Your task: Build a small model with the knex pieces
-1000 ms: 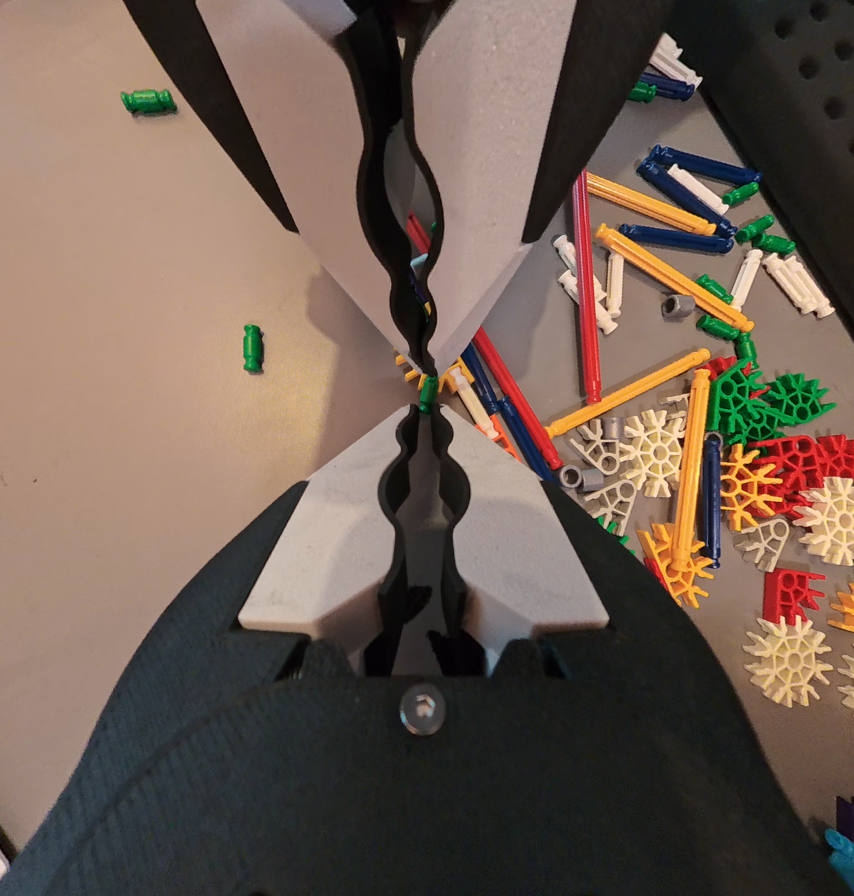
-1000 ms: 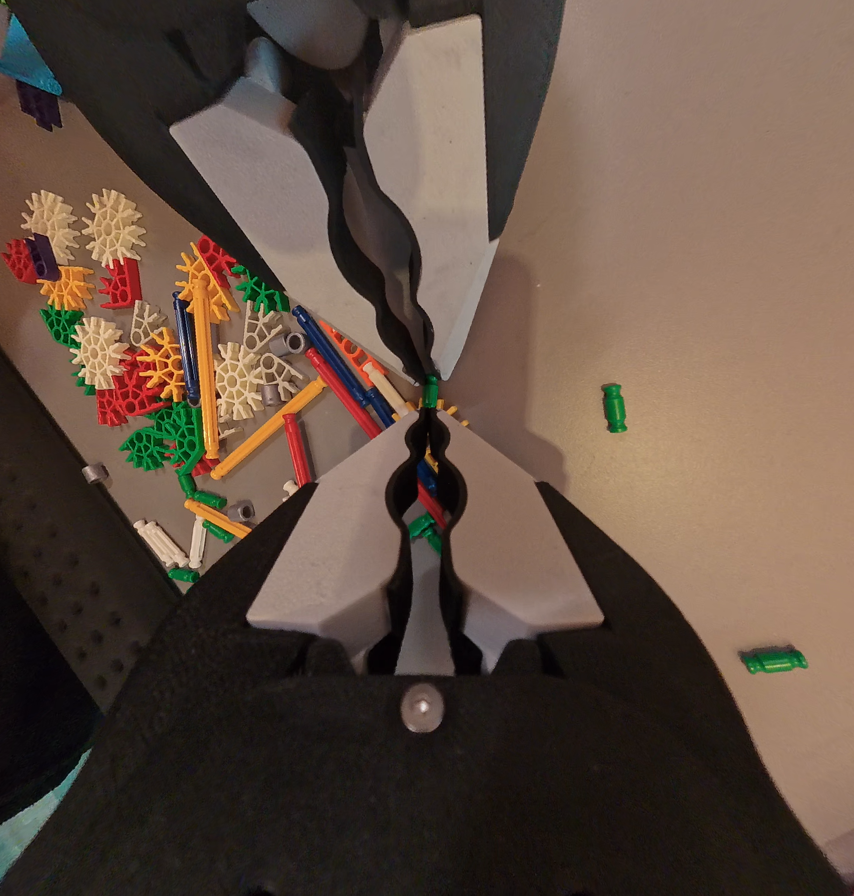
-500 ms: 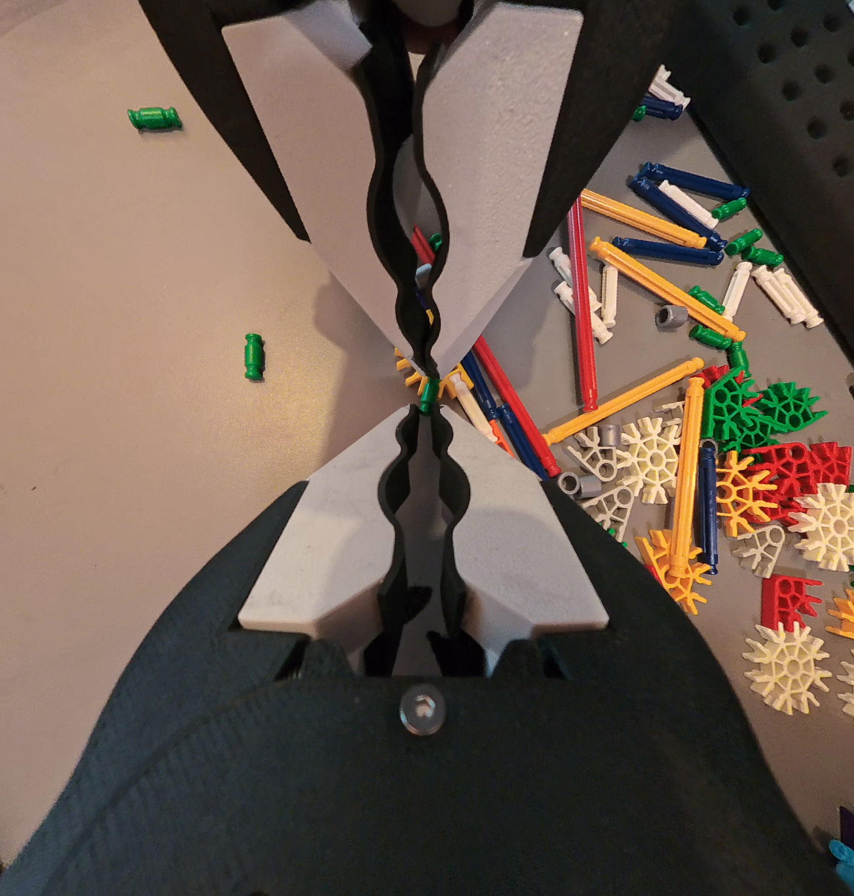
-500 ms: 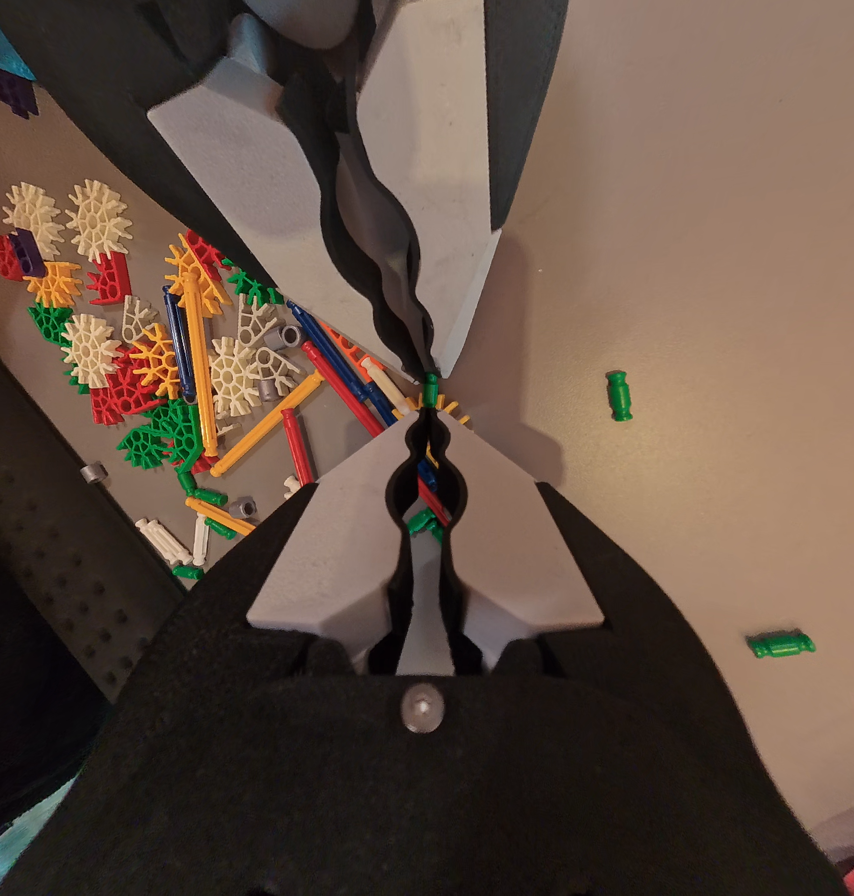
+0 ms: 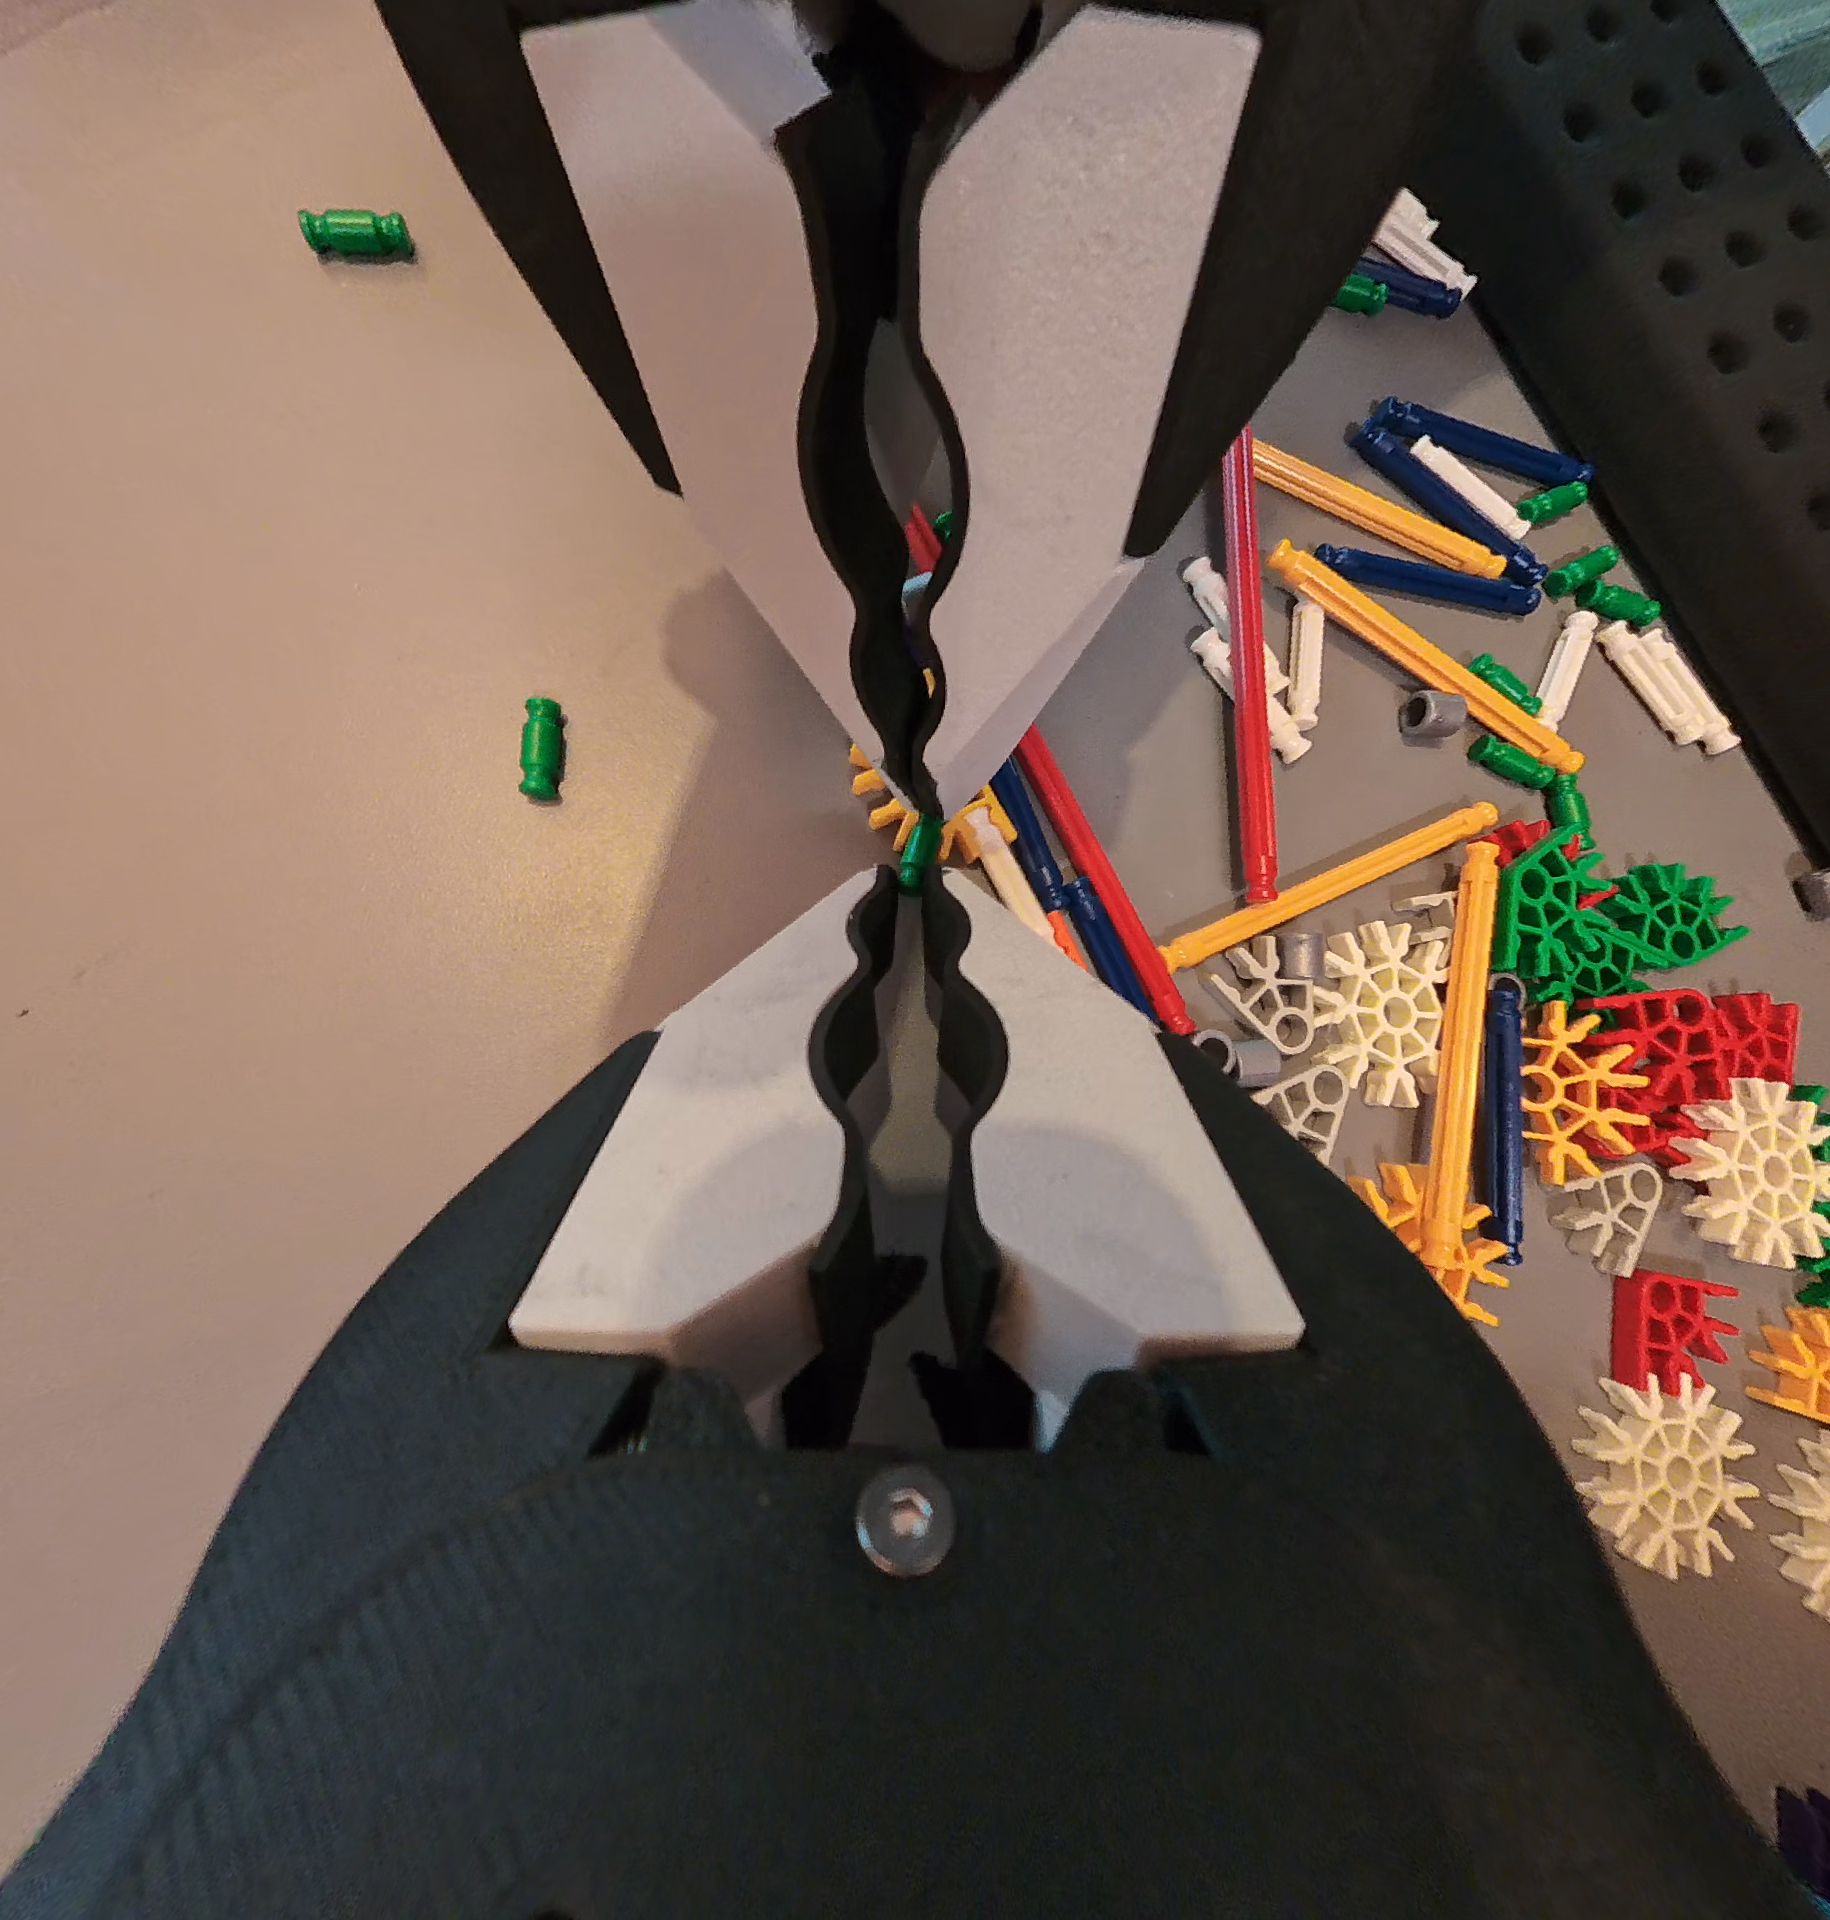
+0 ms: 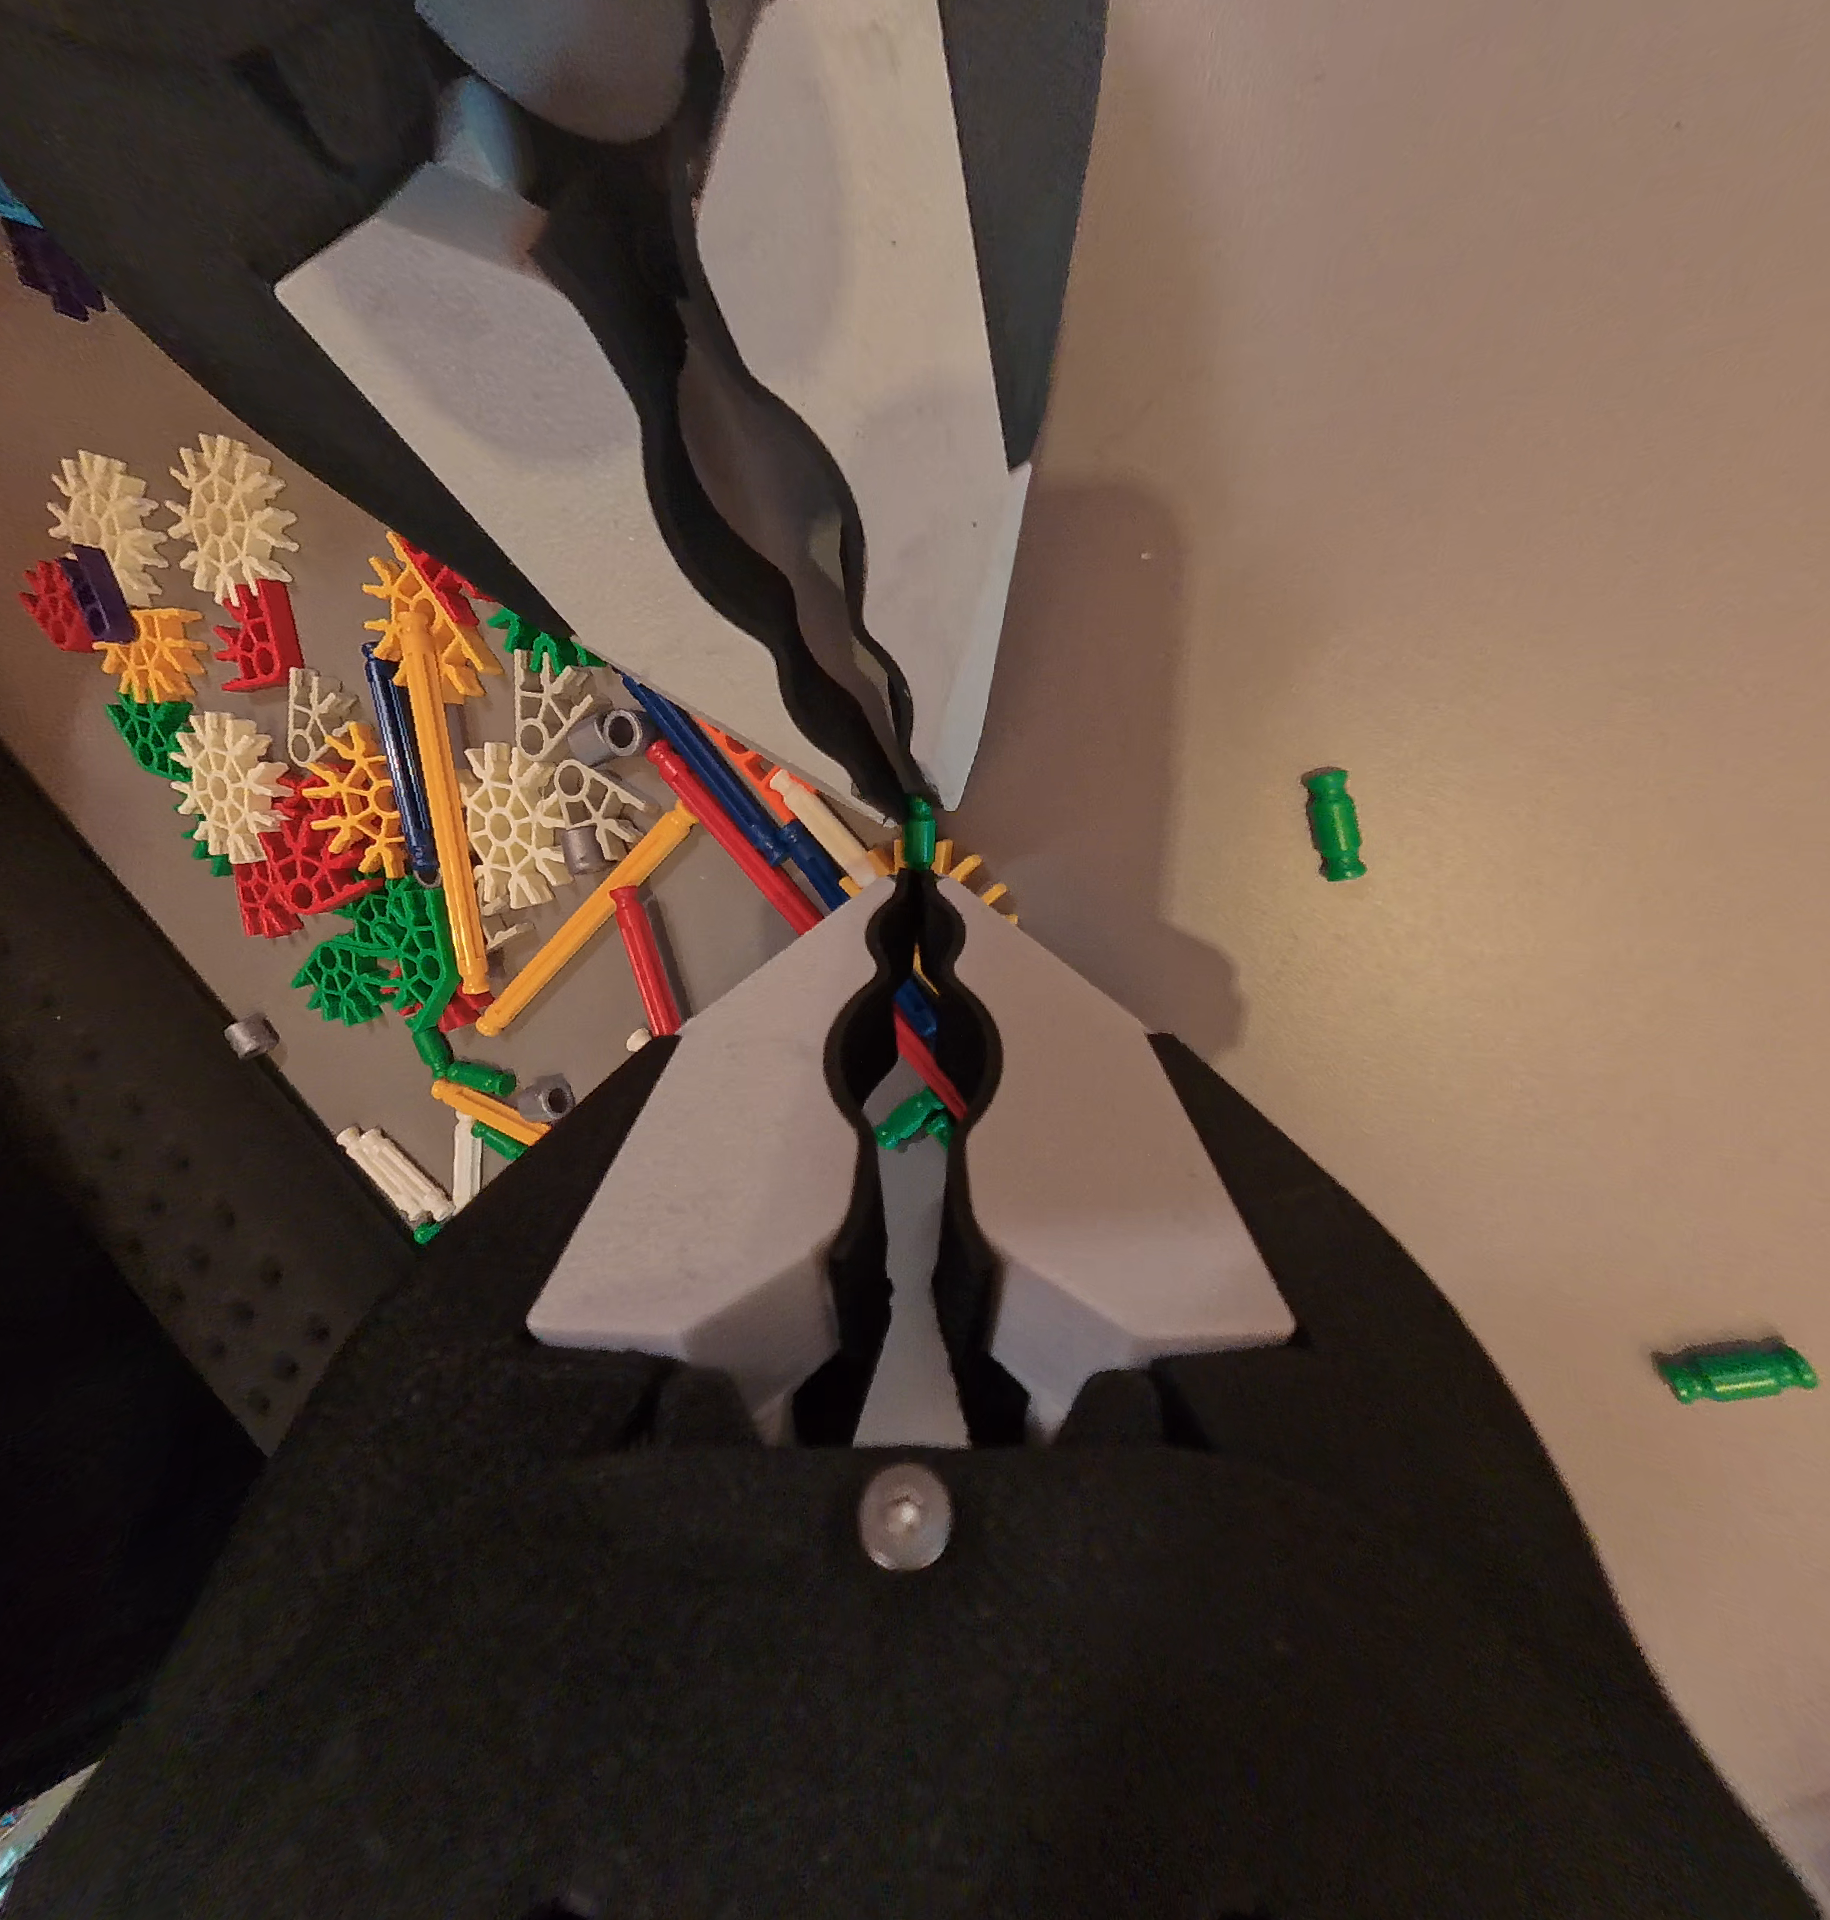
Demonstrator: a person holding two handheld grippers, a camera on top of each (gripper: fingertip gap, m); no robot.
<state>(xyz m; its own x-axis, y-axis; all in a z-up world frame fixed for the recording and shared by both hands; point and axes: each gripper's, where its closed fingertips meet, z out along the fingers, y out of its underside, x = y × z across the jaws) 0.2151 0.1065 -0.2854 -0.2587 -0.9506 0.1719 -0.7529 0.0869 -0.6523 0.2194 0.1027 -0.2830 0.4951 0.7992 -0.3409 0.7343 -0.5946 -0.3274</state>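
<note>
Left tongs point(image 5: 916, 899) pressed together on one end of a short green rod point(image 5: 919, 847). Right tongs point(image 5: 916, 790) opposite, tip to tip, likewise pressed together on the other end. Only a sliver of green showing between the two sets of tips. Same grip from the right wrist view: right tongs point(image 6: 916, 883) below, rod point(image 6: 919, 826) in the middle, left tongs point(image 6: 906, 790) above and slightly blurred.

Little changed over the last second. Rod still pinched from both ends, no gap opened at either tip. Only a small drift of the scene in both views, so both tongs carried together a little over the table point(image 5: 215, 935), the left one seen in the right wrist view now closer and steeper.

Just behind the rod, a yellow connector point(image 5: 880, 800); joined to the rod or merely lying under it, cannot tell. Two loose green rods point(image 5: 542, 748) well apart on the bare side. Pile of rods and connectors point(image 5: 1410, 935) on the other side, beside a black perforated panel point(image 5: 1721, 312).
</note>
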